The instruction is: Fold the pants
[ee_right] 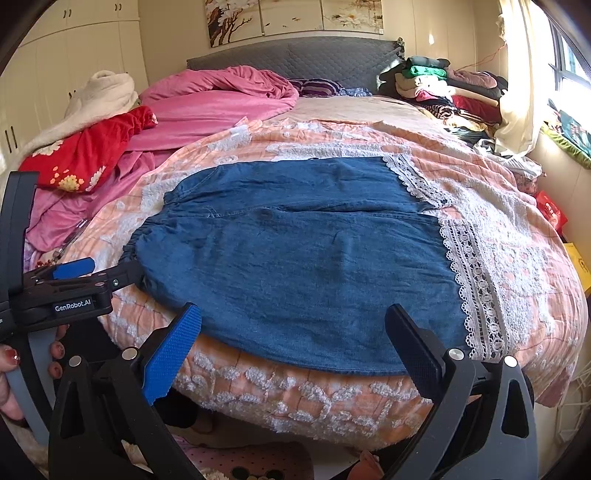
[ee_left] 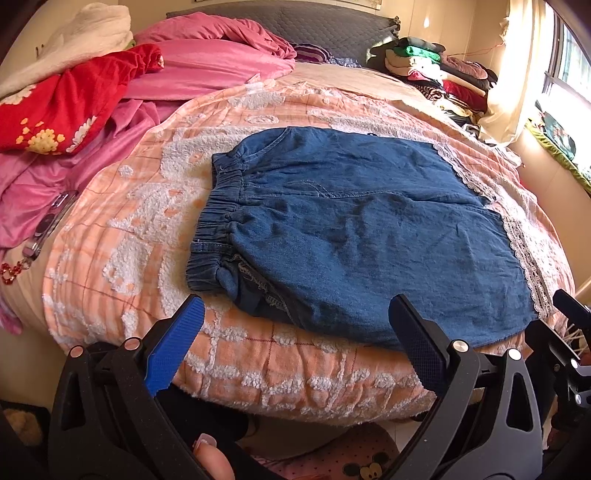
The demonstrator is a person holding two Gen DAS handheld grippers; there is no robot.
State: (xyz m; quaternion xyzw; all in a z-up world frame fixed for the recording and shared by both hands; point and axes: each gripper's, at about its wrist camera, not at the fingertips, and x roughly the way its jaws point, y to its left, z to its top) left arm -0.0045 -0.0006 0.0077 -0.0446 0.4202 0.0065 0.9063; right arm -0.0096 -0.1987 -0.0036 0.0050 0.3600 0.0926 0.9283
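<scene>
Left wrist view shows your left gripper point(ee_left: 295, 325) spread wide at the near hem of the denim pants point(ee_left: 354, 229), lying flat on the peach blanket point(ee_left: 147, 206); your right gripper point(ee_right: 293, 332) likewise gapes, grasping nothing.

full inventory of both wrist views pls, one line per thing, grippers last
denim pants: 1, blue with white lace hems, flat on the bedspread near the bed's foot, elastic waistband to the left
bedspread: 1, peach check with white tufting, covering the bed
pink blanket: 1, bunched far left
red floral blanket: 1, on the pink one
white fleece: 1, far left
clothes pile: 1, mixed colours, far right by the headboard
headboard: 1, grey quilted
wall paintings: 3 panels, above the headboard
left gripper: black, blue pad, open, empty
right gripper: same, open, empty
</scene>
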